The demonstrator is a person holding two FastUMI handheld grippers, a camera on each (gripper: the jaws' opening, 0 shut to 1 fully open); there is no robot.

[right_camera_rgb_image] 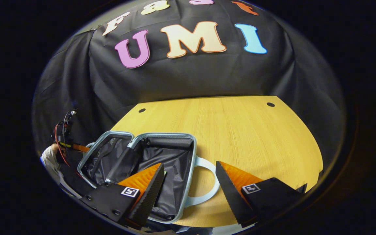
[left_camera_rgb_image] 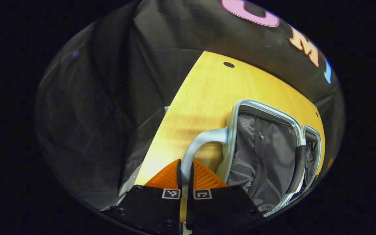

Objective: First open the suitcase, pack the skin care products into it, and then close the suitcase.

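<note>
The suitcase (right_camera_rgb_image: 148, 163) was seen lying open on the desk (right_camera_rgb_image: 240, 130); its handle (left_camera_rgb_image: 194, 147) was pinched by the left gripper (left_camera_rgb_image: 185, 176), while the right gripper (right_camera_rgb_image: 189, 176) was held spread.

My left gripper (left_camera_rgb_image: 185, 176) hides the stretch of the suitcase handle (left_camera_rgb_image: 197, 146) between my fingers. The suitcase (right_camera_rgb_image: 162, 163) floor is partly hidden behind my right gripper's finger (right_camera_rgb_image: 144, 186), and its near corner is cut off. The hand (right_camera_rgb_image: 51, 154) at the far edge is too small to make out.

suitcase (right_camera_rgb_image: 148, 166) open on table (right_camera_rgb_image: 240, 130) | handle (left_camera_rgb_image: 194, 147) between left gripper (left_camera_rgb_image: 185, 169) fingers
</note>
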